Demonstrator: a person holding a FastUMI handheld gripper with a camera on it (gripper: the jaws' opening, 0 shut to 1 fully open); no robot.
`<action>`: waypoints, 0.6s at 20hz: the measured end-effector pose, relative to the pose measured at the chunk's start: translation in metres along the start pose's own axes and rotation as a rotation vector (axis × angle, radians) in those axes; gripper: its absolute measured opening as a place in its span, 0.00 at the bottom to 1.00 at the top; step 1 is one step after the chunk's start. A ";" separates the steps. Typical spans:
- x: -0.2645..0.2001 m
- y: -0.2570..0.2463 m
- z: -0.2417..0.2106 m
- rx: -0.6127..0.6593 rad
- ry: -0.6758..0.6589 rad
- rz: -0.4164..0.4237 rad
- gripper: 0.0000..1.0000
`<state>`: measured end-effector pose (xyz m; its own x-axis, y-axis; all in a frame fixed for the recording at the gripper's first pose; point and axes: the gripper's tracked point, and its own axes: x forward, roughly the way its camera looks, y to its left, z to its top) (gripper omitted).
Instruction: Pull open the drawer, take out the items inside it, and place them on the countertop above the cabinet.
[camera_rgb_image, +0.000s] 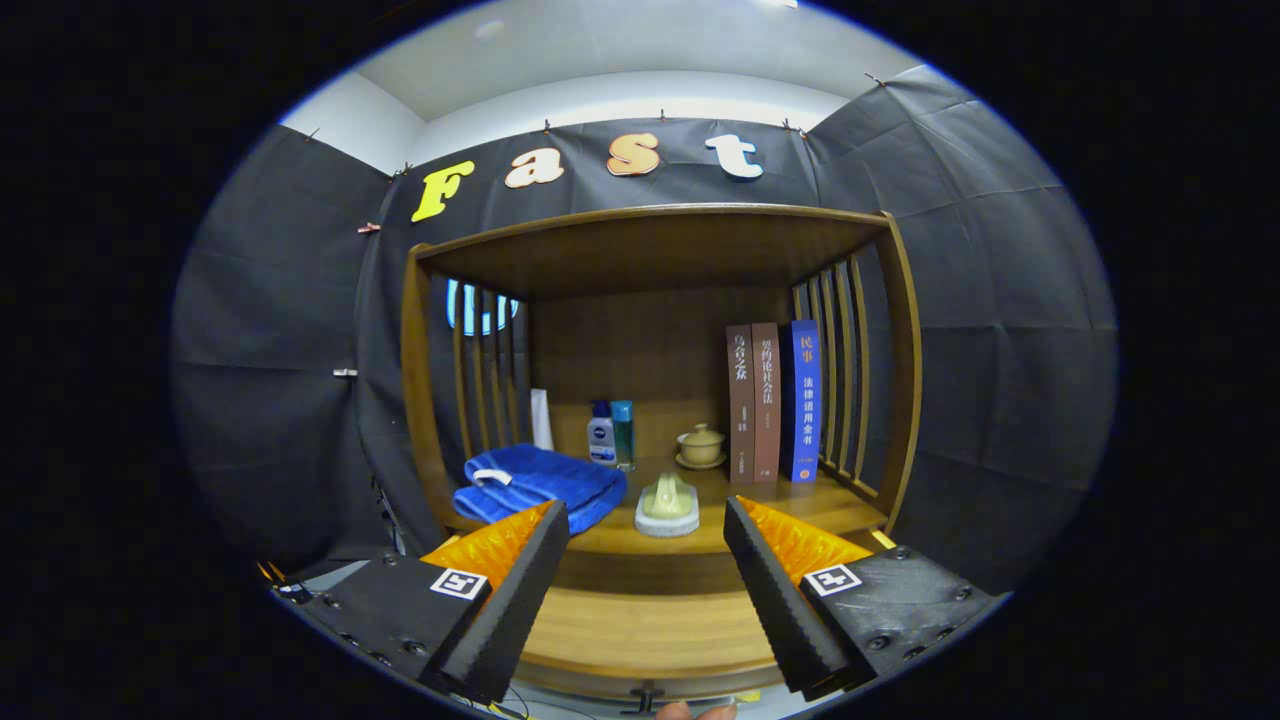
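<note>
My gripper (646, 530) is open, its two fingers spread wide with nothing between them. It faces a wooden cabinet (660, 235) with slatted sides. Below and between the fingers lies the pulled-out drawer (650, 625), its wooden bottom bare where it shows. On the countertop (800, 505) just beyond the fingertips sit a folded blue towel (545, 485) and a pale green scrub brush (668, 505) on a white base. The towel lies just ahead of the left finger, and the brush stands in the gap between the two fingers.
At the back of the countertop stand two small bottles (610, 432), a lidded ceramic cup (701, 445) and three upright books (775, 400). A white item (541, 418) leans by the left slats. A dark handle (645, 693) and fingertips of a person's hand (695, 711) sit at the drawer's near edge.
</note>
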<state>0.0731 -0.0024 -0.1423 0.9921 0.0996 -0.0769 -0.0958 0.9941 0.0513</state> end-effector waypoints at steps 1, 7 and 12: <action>-0.011 0.005 -0.008 0.016 -0.008 0.012 0.99; -0.054 0.009 -0.065 -0.032 -0.062 -0.029 0.99; -0.063 0.003 -0.134 -0.054 0.021 -0.074 0.99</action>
<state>-0.0005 0.0000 -0.2703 0.9947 0.0261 -0.0994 -0.0271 0.9996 -0.0093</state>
